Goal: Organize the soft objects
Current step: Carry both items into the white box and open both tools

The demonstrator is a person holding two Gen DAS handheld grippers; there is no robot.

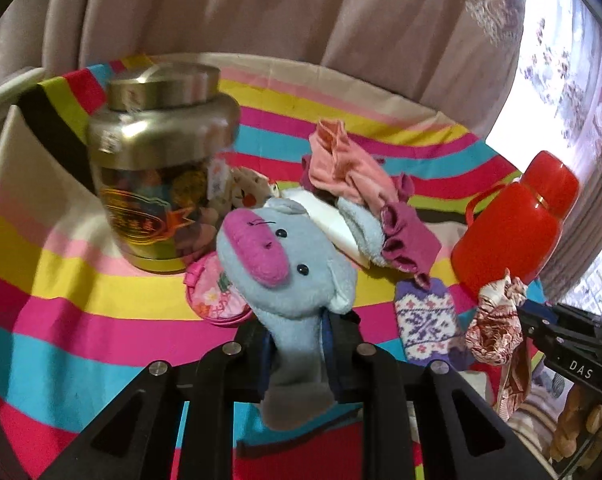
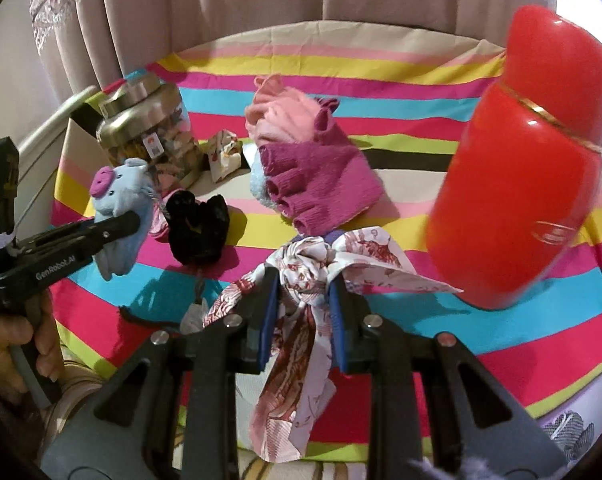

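My left gripper (image 1: pixel 297 344) is shut on a light blue plush animal with a pink snout (image 1: pixel 289 264), held above the striped cloth; it also shows in the right wrist view (image 2: pixel 119 200). My right gripper (image 2: pixel 303 284) is shut on a white scarf with red print (image 2: pixel 313 276), which hangs down between the jaws; it shows in the left wrist view (image 1: pixel 495 320) too. A pile of soft things lies mid-table: a pink cloth (image 2: pixel 281 116), a magenta glove (image 2: pixel 321 184), a pale blue fluffy sock (image 1: pixel 361 228). A black soft item (image 2: pixel 199 224) lies left of the pile.
A gold-lidded jar (image 1: pixel 161 160) stands at the left. A red flask (image 2: pixel 529 160) stands at the right, close to my right gripper. A patterned sock (image 1: pixel 425 320), a pink pouch (image 1: pixel 217 292) and a small printed pouch (image 2: pixel 225 152) lie on the striped tablecloth (image 1: pixel 61 280). Curtains hang behind.
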